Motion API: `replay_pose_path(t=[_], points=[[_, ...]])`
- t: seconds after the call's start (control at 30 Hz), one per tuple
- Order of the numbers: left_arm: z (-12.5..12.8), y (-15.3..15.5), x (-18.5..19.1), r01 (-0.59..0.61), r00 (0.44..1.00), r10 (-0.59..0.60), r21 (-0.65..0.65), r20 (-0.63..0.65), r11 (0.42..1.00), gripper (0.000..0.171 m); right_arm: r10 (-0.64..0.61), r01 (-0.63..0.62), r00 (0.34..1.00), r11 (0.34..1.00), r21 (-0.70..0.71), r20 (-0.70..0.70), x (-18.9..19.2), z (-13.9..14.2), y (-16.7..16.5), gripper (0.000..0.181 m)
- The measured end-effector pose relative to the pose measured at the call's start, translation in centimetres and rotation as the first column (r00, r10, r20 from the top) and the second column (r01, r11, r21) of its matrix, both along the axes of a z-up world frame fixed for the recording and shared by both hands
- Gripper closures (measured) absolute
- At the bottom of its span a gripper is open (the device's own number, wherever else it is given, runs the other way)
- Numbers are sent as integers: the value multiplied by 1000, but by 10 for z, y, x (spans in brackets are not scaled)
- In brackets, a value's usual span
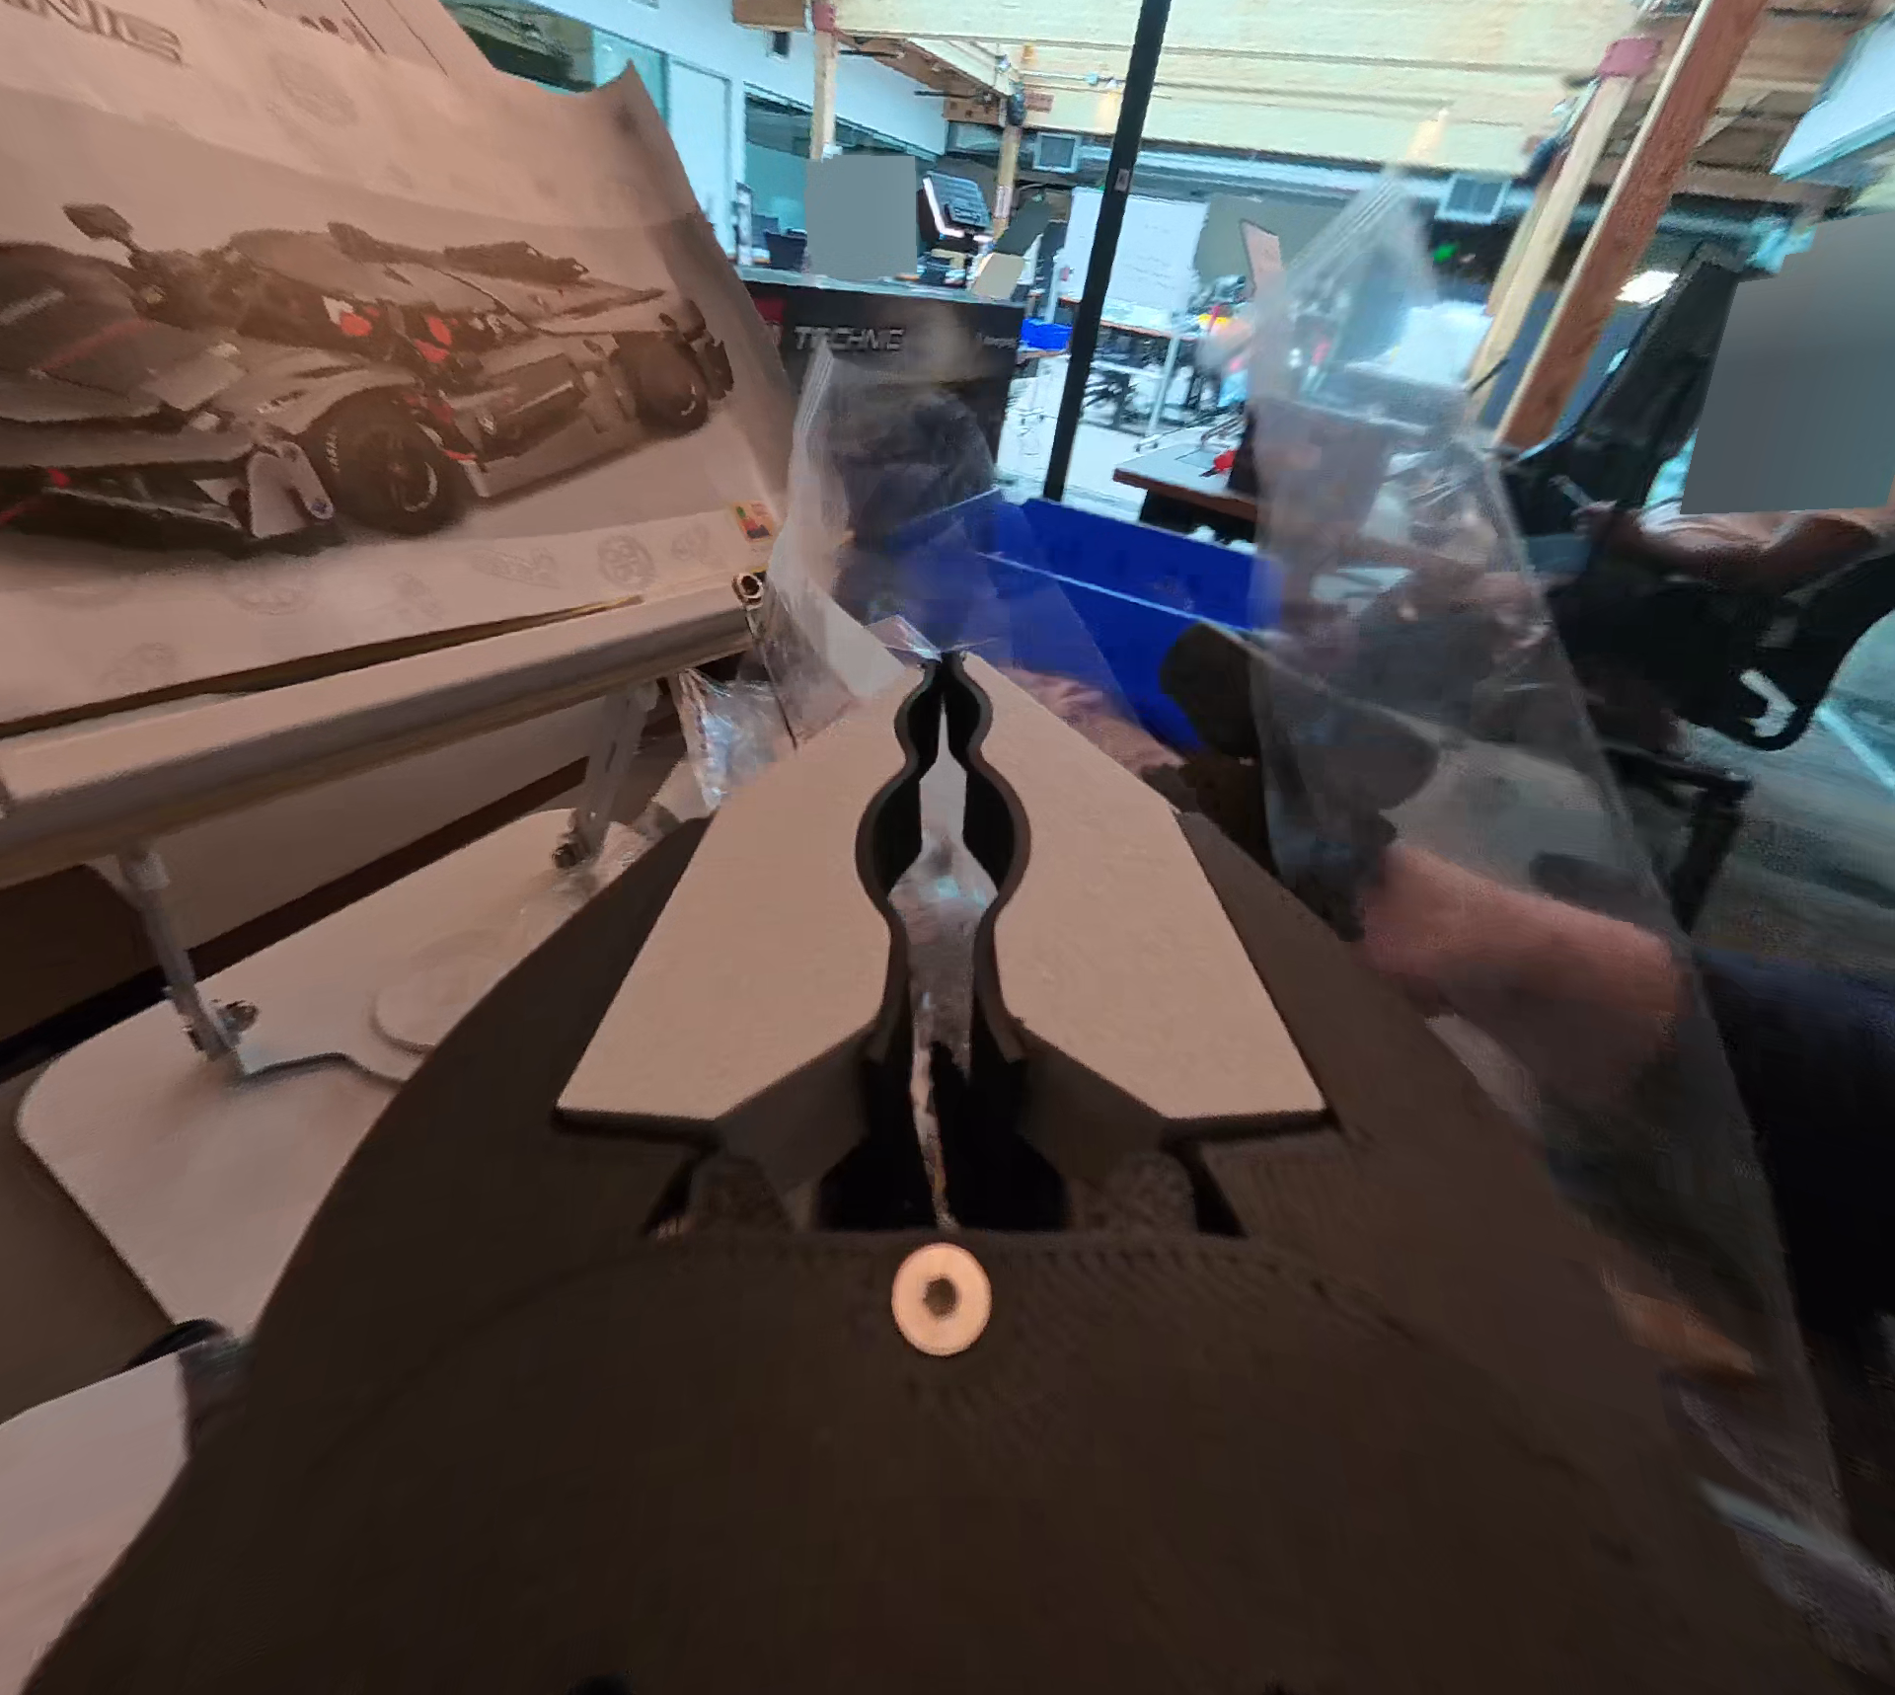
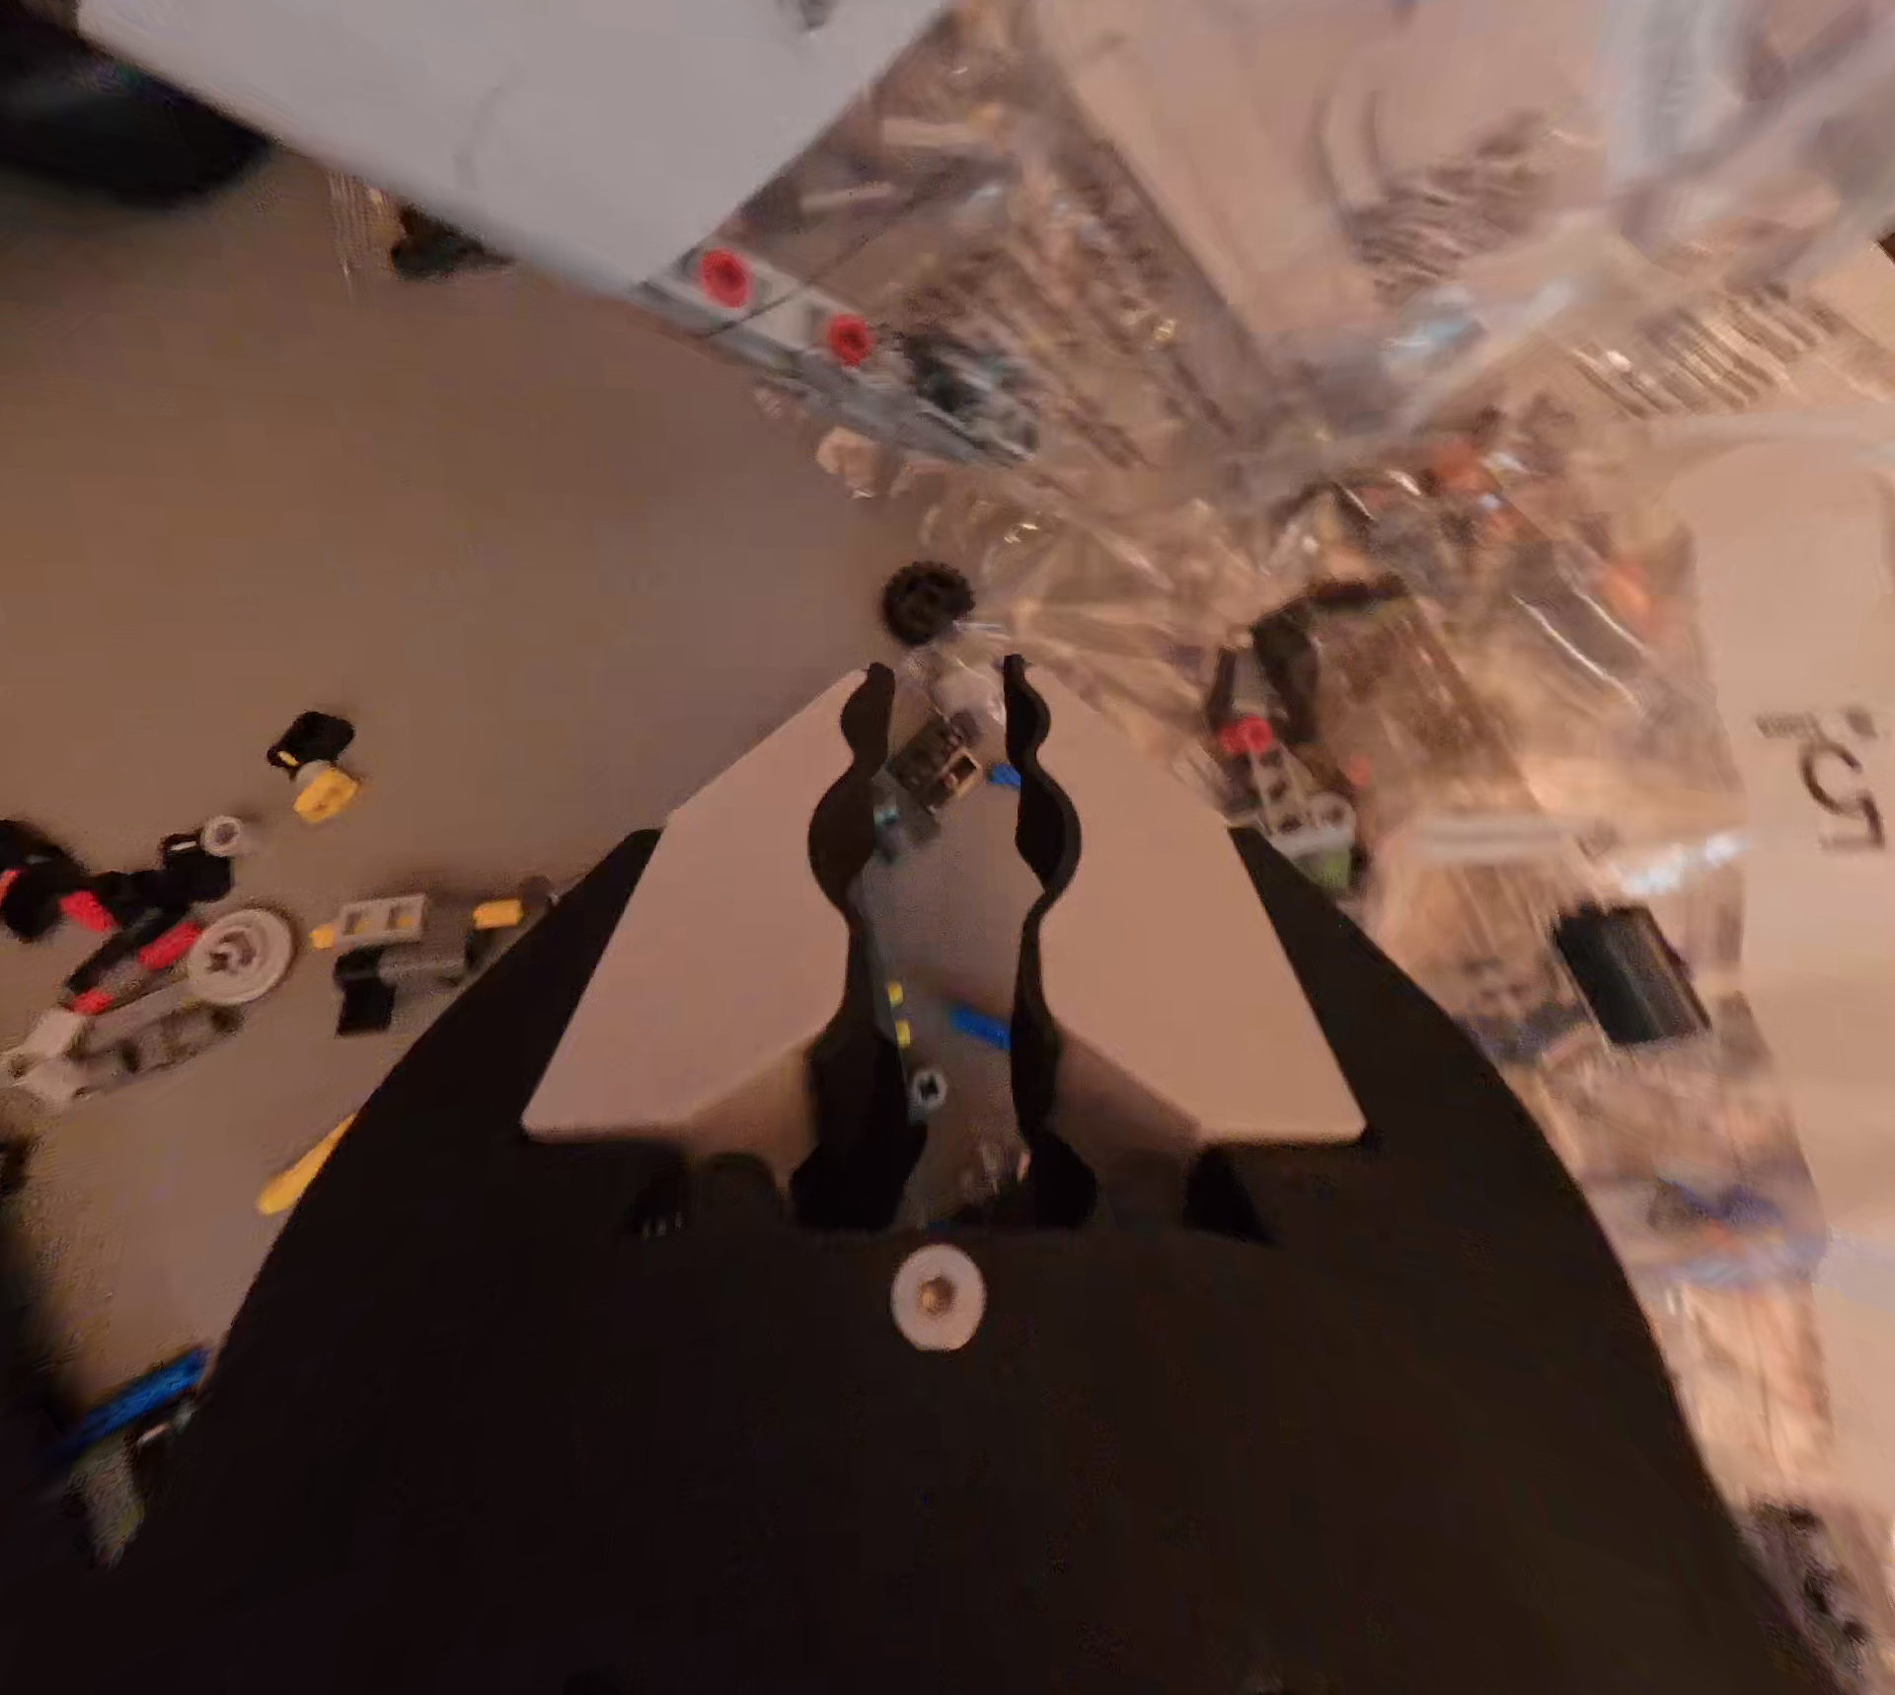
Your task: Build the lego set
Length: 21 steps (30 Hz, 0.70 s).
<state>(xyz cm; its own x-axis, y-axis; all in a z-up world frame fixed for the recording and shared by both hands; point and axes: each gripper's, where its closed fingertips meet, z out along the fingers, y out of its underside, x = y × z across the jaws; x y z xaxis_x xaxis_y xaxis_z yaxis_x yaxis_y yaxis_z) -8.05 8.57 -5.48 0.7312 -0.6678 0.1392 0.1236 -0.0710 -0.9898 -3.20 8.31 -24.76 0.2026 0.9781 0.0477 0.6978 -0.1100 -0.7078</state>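
Left claw (image 1: 943,671) is pinched tight on a clear plastic bag (image 1: 1436,723), tips together with the film squeezed between them, and the bag is up in the air, billowing out to the right of the fingers. Right claw (image 2: 943,671) stands apart, tips gapped over the bench (image 2: 461,518), gripping nothing, with crinkled plastic and small parts visible through the gap.

Biggest thing on show in the left wrist view: the instruction booklet (image 1: 338,374), propped on a tilted metal stand (image 1: 308,743) to the left, its cover picturing a dark race car. Behind the held bag sits a blue bin (image 1: 1118,589), and beyond that a dark box (image 1: 882,333) for the set.

Down in the right wrist view, a heap of clear parts bags (image 2: 1333,312) fills the upper right (very blurred, contents hard to make out), with a white sheet (image 2: 461,5) lying across the top left. A grey beam with two red pins (image 2: 790,312) lies at that sheet's lower edge.

Loose lego pieces (image 2: 154,959) are scattered on the bench at left, well apart from the bags: grey beams, red and black connectors, a grey round disc (image 2: 241,953). A small black-and-yellow piece (image 2: 313,764) sits alone above them. Smallest of all, a black gear (image 2: 926,602) rests just beyond the right claw's tips, at the edge of the plastic.
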Motion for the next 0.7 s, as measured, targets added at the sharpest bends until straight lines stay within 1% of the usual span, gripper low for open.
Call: replay_pose_path(t=[0.07,0.13,0.27,0.33,0.43,0.57,0.7], points=[[1,0,-1,-36,998,38,31,-55,999,171,33,-35,998,998,46,49,-12,-9,-2,157],[3,-1,1,-43,997,46,55,-64,998,171,18,-24,996,998,65,85,-18,-15,3,154],[6,-3,1,-41,997,45,67,-58,997,171,-12,13,994,1000,-3,106,-22,-25,10,150],[8,-4,-1,-35,999,37,68,-35,997,171,-14,17,996,999,-35,86,-24,-25,11,152],[14,-6,-5,-33,999,34,78,-6,996,171,7,-4,998,999,-45,67,-27,-25,8,153],[15,-7,-7,-35,999,36,83,-6,996,171,26,-23,997,999,-48,75,-26,-25,5,162],[15,-7,-8,-36,999,37,85,-7,996,171,17,-17,999,1000,-23,35,-27,-18,7,166]])
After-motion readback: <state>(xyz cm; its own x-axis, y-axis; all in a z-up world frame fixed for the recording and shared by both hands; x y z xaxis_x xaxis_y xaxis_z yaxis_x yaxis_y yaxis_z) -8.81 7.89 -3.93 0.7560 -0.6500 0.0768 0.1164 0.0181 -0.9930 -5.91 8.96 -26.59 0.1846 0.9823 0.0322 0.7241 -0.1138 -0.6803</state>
